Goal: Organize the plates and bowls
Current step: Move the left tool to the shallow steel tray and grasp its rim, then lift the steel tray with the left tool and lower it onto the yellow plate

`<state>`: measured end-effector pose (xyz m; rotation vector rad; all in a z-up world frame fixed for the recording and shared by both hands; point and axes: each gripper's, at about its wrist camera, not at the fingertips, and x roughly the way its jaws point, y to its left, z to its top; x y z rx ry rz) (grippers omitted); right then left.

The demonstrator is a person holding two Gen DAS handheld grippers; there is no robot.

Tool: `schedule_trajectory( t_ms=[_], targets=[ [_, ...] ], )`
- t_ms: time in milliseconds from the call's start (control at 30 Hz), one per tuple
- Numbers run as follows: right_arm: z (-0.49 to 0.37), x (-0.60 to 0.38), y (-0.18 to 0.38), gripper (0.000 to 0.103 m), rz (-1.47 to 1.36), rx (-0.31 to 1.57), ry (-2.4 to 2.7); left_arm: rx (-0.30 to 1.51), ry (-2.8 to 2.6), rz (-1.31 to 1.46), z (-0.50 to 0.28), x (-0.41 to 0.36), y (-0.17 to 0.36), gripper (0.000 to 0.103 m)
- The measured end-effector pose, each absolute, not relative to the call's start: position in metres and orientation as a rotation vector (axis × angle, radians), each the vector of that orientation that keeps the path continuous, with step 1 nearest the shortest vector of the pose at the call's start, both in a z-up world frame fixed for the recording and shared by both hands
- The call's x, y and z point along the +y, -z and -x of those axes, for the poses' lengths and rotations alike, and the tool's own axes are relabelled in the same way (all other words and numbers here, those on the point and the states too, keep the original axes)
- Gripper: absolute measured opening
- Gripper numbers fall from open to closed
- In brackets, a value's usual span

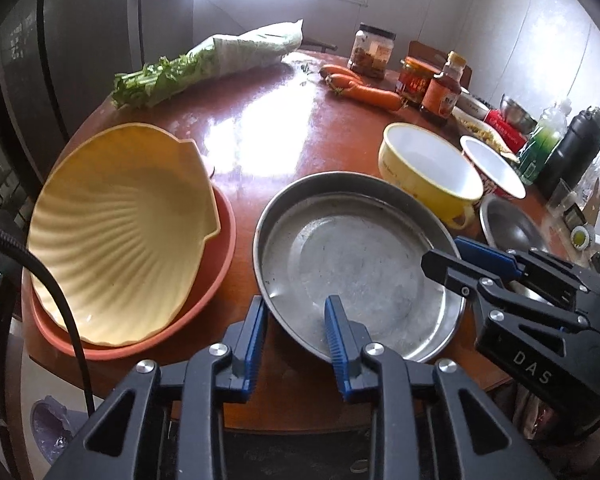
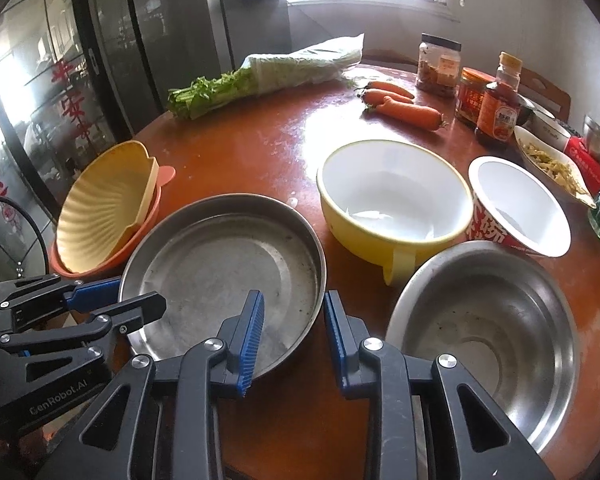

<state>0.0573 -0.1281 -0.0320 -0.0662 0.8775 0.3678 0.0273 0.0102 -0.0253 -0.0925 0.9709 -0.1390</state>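
A shallow steel plate (image 1: 352, 256) (image 2: 224, 272) lies on the round red-brown table. My left gripper (image 1: 296, 340) is open, its jaws astride the plate's near-left rim. My right gripper (image 2: 294, 332) is open, astride the plate's near-right rim; it also shows in the left wrist view (image 1: 452, 256). A yellow shell-shaped plate (image 1: 120, 232) (image 2: 104, 208) rests tilted in an orange dish (image 1: 216, 280) at left. A yellow bowl (image 1: 428, 172) (image 2: 392, 200), a red-patterned white bowl (image 1: 494, 168) (image 2: 520, 208) and a steel bowl (image 1: 512, 228) (image 2: 488, 336) stand at right.
Bagged greens (image 2: 268, 76), carrots (image 2: 404, 108), jars and a sauce bottle (image 2: 500, 104) sit at the table's far side. A dish of food (image 2: 552, 164), a green bottle (image 1: 544, 140) and a black flask (image 1: 576, 148) stand far right. A dark cabinet (image 2: 140, 40) is behind.
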Motion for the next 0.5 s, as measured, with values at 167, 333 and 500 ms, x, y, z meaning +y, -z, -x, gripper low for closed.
schedule_trajectory(
  t_ms=[167,333,500],
  targets=[
    [-0.052,-0.131,0.023,0.031,0.051,0.850,-0.375,0.941,0.139,0.089,-0.024,0.010,0.015,0.030],
    [-0.051,-0.128,0.014,0.031,0.046,0.829,-0.387,0.903,0.126,0.098,-0.021,0.016,0.002,0.030],
    [-0.055,-0.118,0.006,0.031,0.049,0.814,-0.406,0.872,0.104,0.108,-0.022,0.029,-0.011,0.030]
  ],
)
